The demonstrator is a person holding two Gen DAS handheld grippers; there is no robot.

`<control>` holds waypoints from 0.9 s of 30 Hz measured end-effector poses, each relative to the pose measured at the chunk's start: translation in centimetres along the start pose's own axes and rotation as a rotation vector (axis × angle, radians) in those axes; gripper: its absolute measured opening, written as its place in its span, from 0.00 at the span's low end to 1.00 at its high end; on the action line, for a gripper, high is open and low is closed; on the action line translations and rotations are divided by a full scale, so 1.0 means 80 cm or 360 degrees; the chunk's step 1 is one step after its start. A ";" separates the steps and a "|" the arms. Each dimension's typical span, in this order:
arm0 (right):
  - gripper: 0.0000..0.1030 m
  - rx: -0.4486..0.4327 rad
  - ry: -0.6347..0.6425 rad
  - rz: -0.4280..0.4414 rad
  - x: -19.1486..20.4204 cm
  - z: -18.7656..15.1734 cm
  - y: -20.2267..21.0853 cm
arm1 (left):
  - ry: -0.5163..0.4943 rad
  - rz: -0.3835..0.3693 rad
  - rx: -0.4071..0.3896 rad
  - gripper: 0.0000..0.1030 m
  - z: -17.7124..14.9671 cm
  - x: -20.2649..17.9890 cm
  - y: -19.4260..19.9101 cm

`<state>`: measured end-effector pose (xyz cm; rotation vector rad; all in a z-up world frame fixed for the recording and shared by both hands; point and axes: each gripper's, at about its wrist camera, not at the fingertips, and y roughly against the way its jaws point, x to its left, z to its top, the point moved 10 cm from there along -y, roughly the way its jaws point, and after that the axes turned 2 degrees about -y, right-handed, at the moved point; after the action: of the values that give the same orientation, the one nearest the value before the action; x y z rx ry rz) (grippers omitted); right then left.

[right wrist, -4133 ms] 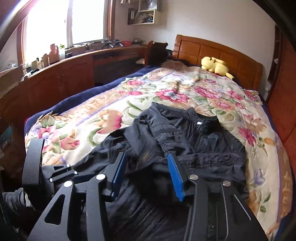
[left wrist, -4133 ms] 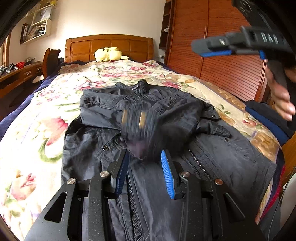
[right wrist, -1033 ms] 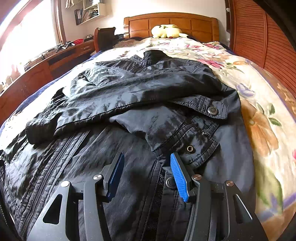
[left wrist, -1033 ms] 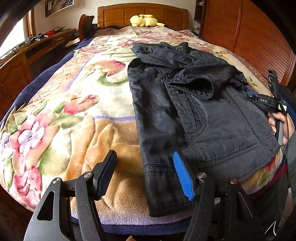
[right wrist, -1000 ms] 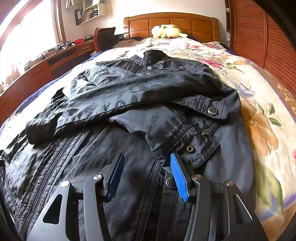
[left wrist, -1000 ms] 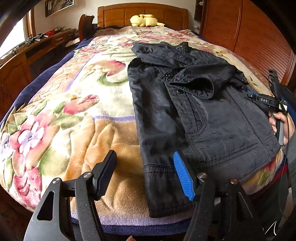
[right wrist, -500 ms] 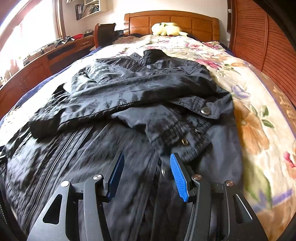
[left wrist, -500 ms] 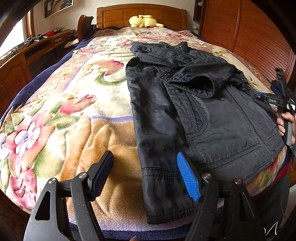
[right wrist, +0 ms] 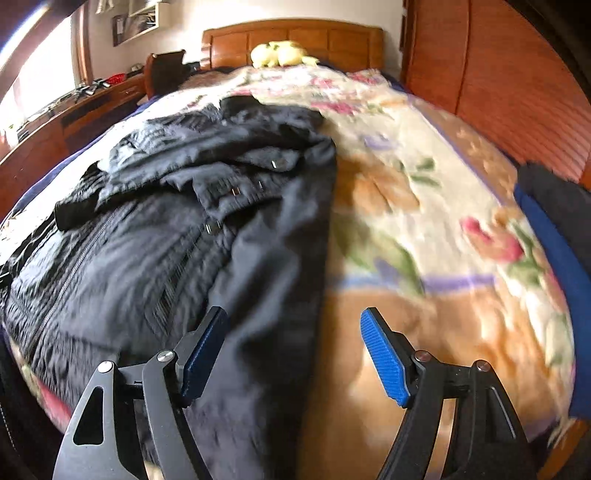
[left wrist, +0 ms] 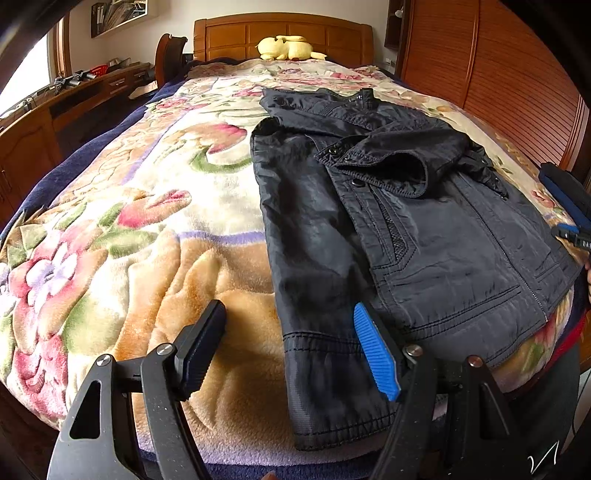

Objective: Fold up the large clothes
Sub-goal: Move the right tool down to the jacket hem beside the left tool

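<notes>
Jacket (left wrist: 388, 229): black, lies flat on the bed (left wrist: 147, 229), collar toward the headboard (left wrist: 284, 35), hem at the foot edge. Both sleeves folded across the chest; one cuff (left wrist: 384, 166) with snap buttons lies on top. Front zipper closed and visible.

Left gripper (left wrist: 290, 350): jaws wide apart, holding nothing. It hovers at the foot of the bed over the jacket's lower left corner. The hem corner shows in the gap between the fingers; the blue pad (left wrist: 376, 354) sits over the fabric and the other finger over the blanket. Contact with the cloth cannot be told.

Right gripper (right wrist: 295, 354): jaws wide apart, holding nothing. Right wrist view is motion-blurred. The gripper straddles the jacket's right side edge near the hem: one finger over the jacket (right wrist: 184, 240), the other over bare blanket (right wrist: 424, 229). In the left wrist view the same gripper (left wrist: 569, 206) shows at the right frame edge, beside the jacket's right side.

Surroundings: floral blanket covers the bed; yellow plush toy (left wrist: 288, 48) rests at the headboard; wooden desk (left wrist: 74, 96) runs along the left wall; slatted wooden wardrobe (left wrist: 498, 74) stands on the right. A dark blue bundle (right wrist: 554, 229) lies at the bed's right edge.
</notes>
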<state>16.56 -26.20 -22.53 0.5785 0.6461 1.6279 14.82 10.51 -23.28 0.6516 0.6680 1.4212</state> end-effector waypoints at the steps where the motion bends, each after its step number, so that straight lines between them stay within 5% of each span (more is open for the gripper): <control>1: 0.74 0.0024 0.0007 0.0000 0.001 -0.005 -0.002 | 0.0000 0.0001 -0.0002 0.70 0.000 0.000 0.000; 18: 0.76 0.0086 0.0068 0.0093 0.005 -0.043 0.004 | -0.0031 -0.0013 -0.0001 0.70 -0.004 -0.006 0.008; 27: 0.65 0.0099 0.0084 0.0155 0.014 -0.057 0.022 | -0.0005 -0.0081 0.0002 0.45 -0.018 -0.005 0.031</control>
<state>12.04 -25.73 -24.56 0.6224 0.7192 1.7233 12.12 10.22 -22.37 0.6333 0.6787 1.3726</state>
